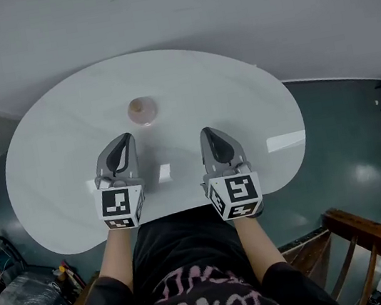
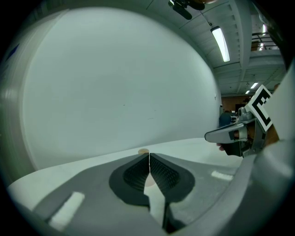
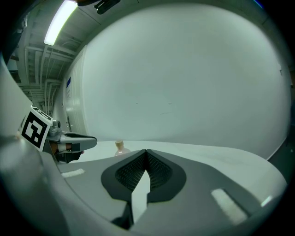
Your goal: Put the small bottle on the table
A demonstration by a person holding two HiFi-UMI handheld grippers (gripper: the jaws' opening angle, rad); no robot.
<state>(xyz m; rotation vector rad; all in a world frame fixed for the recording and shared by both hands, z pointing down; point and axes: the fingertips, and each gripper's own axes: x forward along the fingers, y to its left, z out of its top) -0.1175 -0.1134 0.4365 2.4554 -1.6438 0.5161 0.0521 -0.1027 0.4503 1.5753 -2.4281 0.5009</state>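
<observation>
A small clear bottle (image 1: 141, 110) with a tan cap stands upright on the white kidney-shaped table (image 1: 61, 155), a little beyond both grippers. My left gripper (image 1: 125, 139) rests over the table below and left of the bottle, jaws shut on nothing. My right gripper (image 1: 206, 133) lies to the bottle's lower right, also shut and empty. In the left gripper view (image 2: 149, 156) only the bottle's cap (image 2: 143, 151) peeks over the closed jaws. The right gripper view (image 3: 146, 152) shows the bottle (image 3: 120, 148) at left, beside the left gripper (image 3: 80, 139).
A plain pale wall rises behind the table. Dark teal floor (image 1: 336, 160) surrounds it. A wooden chair (image 1: 368, 241) stands at the lower right, and a cluttered heap with cables (image 1: 20, 300) sits at the lower left. The person's torso (image 1: 198, 284) is at the table's near edge.
</observation>
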